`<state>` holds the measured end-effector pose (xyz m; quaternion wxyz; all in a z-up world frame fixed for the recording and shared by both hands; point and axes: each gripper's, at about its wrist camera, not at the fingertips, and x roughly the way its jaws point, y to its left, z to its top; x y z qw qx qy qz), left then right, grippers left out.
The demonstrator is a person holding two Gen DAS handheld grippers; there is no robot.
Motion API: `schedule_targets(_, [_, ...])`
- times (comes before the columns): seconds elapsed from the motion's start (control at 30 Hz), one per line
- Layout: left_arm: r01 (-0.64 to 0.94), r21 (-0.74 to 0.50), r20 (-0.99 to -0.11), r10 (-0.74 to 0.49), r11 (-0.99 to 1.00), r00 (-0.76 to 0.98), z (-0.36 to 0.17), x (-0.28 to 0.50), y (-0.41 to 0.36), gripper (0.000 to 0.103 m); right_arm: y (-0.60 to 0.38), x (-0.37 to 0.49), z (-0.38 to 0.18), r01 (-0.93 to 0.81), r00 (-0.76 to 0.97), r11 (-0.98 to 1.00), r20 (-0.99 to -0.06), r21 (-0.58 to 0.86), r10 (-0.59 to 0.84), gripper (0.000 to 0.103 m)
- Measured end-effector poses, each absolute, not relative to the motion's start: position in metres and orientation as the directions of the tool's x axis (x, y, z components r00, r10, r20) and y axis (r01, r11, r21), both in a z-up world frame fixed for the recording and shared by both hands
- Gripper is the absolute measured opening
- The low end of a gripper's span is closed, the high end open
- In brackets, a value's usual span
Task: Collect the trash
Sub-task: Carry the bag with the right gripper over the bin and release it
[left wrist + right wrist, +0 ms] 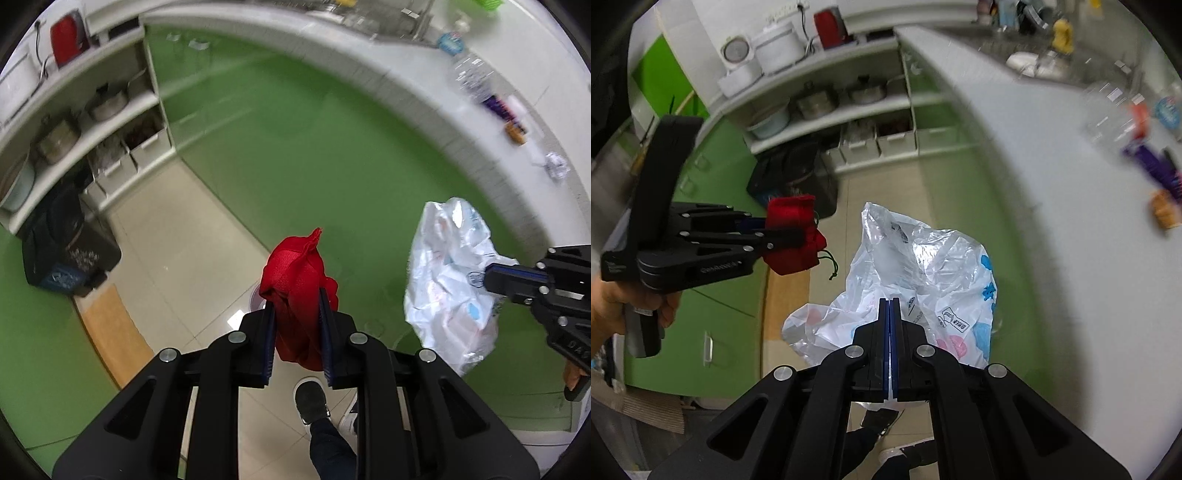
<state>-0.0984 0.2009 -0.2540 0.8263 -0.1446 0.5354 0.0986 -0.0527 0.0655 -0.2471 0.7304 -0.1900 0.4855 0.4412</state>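
Note:
My left gripper [296,295] is shut on a red mesh pouch [297,280] and holds it in the air above the floor; it also shows in the right wrist view [798,230], where a dark drawstring hangs from the pouch [792,236]. My right gripper [891,301] is shut on the rim of a white plastic bag [916,280] with blue and pink print, which hangs in front of the green cabinets. In the left wrist view the bag [450,277] hangs at the right from the right gripper [491,278].
A white counter [424,96] curves along the right, with a crumpled plastic bottle [469,74], a purple wrapper [498,107], an orange wrapper [515,133] and a paper ball [557,166]. Shelves with pots [107,103] and a black bag [66,251] stand at the left. My shoe [310,400] is on the tiled floor.

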Motion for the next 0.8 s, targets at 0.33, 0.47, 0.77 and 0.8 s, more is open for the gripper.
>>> schedule_targets(0.33, [-0.365,-0.135,-0.926,0.014,0.921,0.377,-0.366,-0.108,0.241,0.02,0.115,-0.032,-0.395,-0.845,0.069,0.509,-0.911,0.163,0.407,0.0])
schedule_targets(0.47, [-0.389,-0.145,-0.93,0.009,0.91,0.368,-0.407,-0.112,0.251,0.02,0.129,-0.02,-0.442,-0.847,0.052,0.505,-0.92,0.165,0.388,0.0])
schedule_targets(0.77, [-0.409,-0.161,-0.935,-0.006,0.898,0.355,-0.469,-0.116,0.256,0.02,0.149,0.006,-0.524,-0.858,0.034,0.49,-0.934,0.155,0.355,0.0])
schedule_targets(0.8, [-0.41,-0.163,-0.935,-0.008,0.897,0.355,-0.474,-0.115,0.258,0.02,0.151,0.006,-0.53,-0.86,0.033,0.488,-0.935,0.153,0.352,0.001])
